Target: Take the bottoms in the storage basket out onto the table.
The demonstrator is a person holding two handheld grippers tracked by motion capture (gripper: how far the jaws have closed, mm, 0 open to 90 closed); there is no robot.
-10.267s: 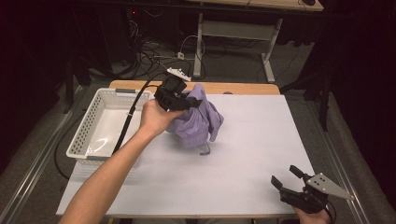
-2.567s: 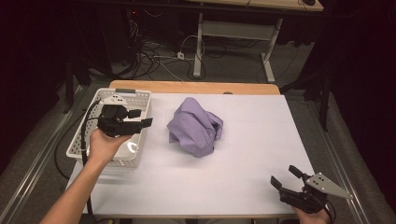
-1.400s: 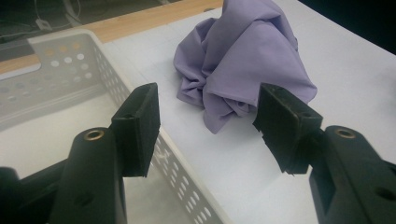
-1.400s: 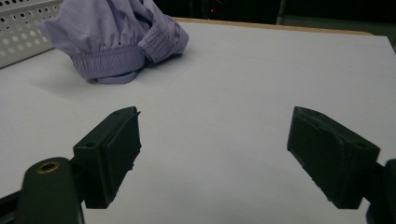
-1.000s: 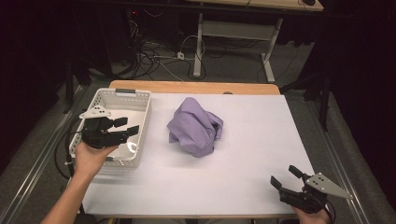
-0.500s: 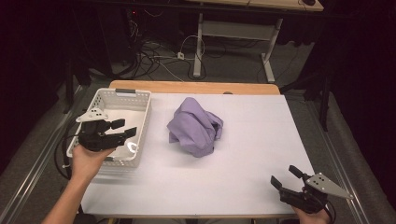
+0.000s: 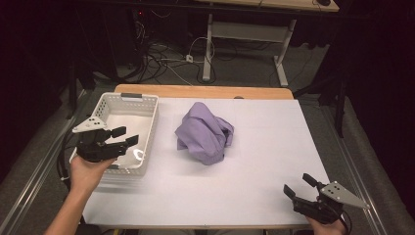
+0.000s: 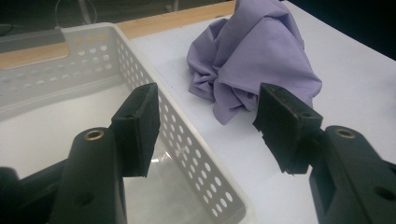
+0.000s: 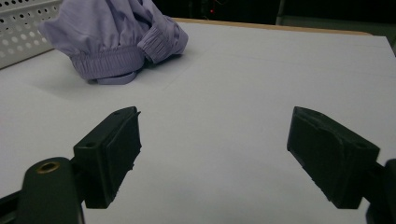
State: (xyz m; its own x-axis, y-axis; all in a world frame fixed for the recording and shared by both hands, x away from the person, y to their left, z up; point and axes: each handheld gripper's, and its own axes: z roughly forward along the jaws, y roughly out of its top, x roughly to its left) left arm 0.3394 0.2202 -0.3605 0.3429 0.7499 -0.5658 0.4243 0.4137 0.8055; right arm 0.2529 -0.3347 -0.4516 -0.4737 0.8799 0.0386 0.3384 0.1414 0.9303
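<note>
While the white bench (image 7: 254, 161) spreads wide under everything, a white perforated basket (image 7: 147, 132) stands at its nine o'clock edge. Just right of centre-left, toward twelve o'clock from the middle, a crumpled lilac garment (image 7: 204, 132) lies heaped, apart from the basket. Over the basket's near corner hovers the left tool (image 7: 122, 137), jaws apart with nothing between them. At five o'clock sits the right tool (image 7: 298, 185), jaws spread wide and empty.
</note>
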